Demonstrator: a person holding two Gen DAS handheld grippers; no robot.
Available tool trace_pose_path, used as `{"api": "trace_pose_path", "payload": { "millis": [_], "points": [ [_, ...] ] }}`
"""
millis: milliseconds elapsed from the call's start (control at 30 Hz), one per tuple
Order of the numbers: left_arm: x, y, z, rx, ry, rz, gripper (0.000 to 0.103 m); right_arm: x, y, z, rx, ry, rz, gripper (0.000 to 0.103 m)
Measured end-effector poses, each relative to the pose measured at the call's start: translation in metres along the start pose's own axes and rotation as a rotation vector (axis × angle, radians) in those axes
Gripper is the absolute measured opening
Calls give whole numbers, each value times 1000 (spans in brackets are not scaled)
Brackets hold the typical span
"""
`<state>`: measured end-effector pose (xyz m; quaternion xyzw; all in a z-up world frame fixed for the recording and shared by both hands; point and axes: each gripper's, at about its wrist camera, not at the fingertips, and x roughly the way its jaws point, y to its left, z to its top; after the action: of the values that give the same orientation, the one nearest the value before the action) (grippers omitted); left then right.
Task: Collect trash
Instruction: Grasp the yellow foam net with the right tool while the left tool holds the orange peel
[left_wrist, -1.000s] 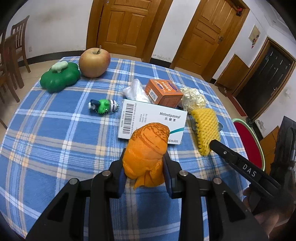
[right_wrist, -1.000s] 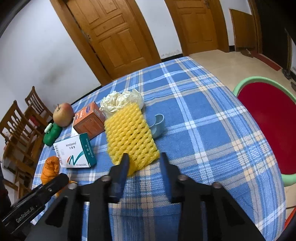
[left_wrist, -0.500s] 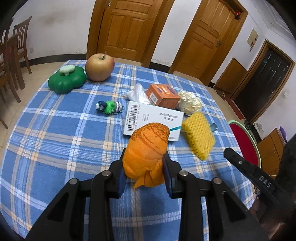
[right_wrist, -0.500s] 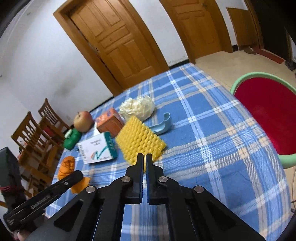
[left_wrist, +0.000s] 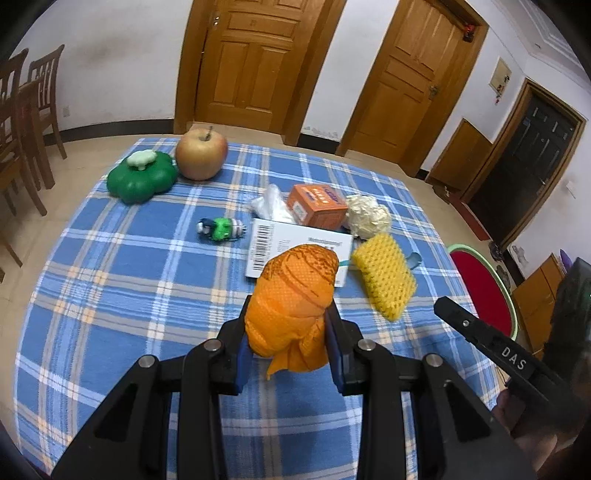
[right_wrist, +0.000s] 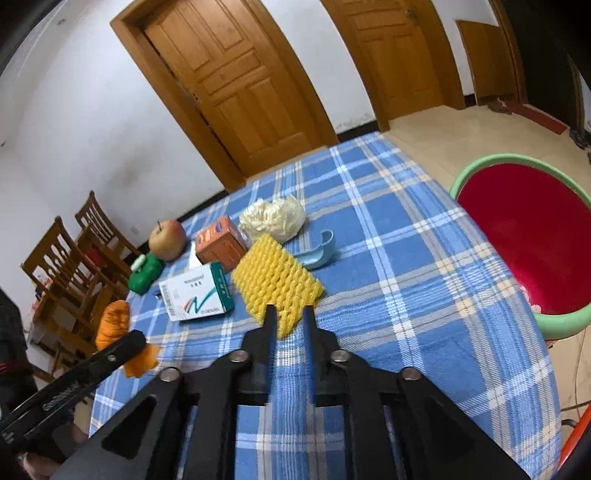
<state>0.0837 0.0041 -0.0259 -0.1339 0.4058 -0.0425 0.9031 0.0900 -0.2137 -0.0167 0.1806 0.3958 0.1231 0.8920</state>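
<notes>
- My left gripper (left_wrist: 290, 338) is clamped on an orange mesh bundle (left_wrist: 295, 302); both pads press its sides, and a loose flap hangs below the fingers. It is held up off the blue plaid tablecloth (left_wrist: 110, 280).
- I take the white medicine box (left_wrist: 291, 245) as my landmark. In the left wrist view the bundle covers the box's near edge.
- My right gripper (right_wrist: 290, 319) has a narrow gap and its jaws are opening. The near corner of the yellow foam net (right_wrist: 275, 278) shows between the fingertips, but I cannot tell whether the pads touch it.
- The foam net lies just right of the white box, flat on the cloth.
- Behind the box sit an orange carton (left_wrist: 317, 205) and a crumpled clear plastic bag (left_wrist: 269, 203); a pale foam wad (left_wrist: 367, 216) is to the carton's right.
- Left of the box lies a small green toy (left_wrist: 221, 229); further off that way are a green lidded container (left_wrist: 140, 179) and an apple (left_wrist: 201, 153).
- A red basin with a green rim (right_wrist: 524, 240) stands off the table, well right of the box.
</notes>
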Motion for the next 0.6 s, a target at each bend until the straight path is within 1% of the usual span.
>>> {"api": "trace_pose_path", "payload": {
  "millis": [67, 100, 133, 300, 567, 600],
  "points": [
    [1, 4, 0, -8, 2, 6, 34, 6, -1, 4, -3, 6, -11, 34],
    [2, 6, 1, -13, 1, 12, 34, 9, -2, 6, -2, 0, -27, 36],
    [3, 8, 2, -21, 2, 16, 34, 13, -2, 8, -6, 2, -39, 41],
    [9, 15, 2, -36, 15, 27, 34, 40, 0, 18, -43, 46, -75, 41],
    [18, 18, 3, -35, 29, 40, 34, 62, 5, 18, -71, 64, -85, 41],
    [19, 19, 3, -38, 32, 41, 34, 64, 6, 17, -80, 54, -87, 41]
  ]
}}
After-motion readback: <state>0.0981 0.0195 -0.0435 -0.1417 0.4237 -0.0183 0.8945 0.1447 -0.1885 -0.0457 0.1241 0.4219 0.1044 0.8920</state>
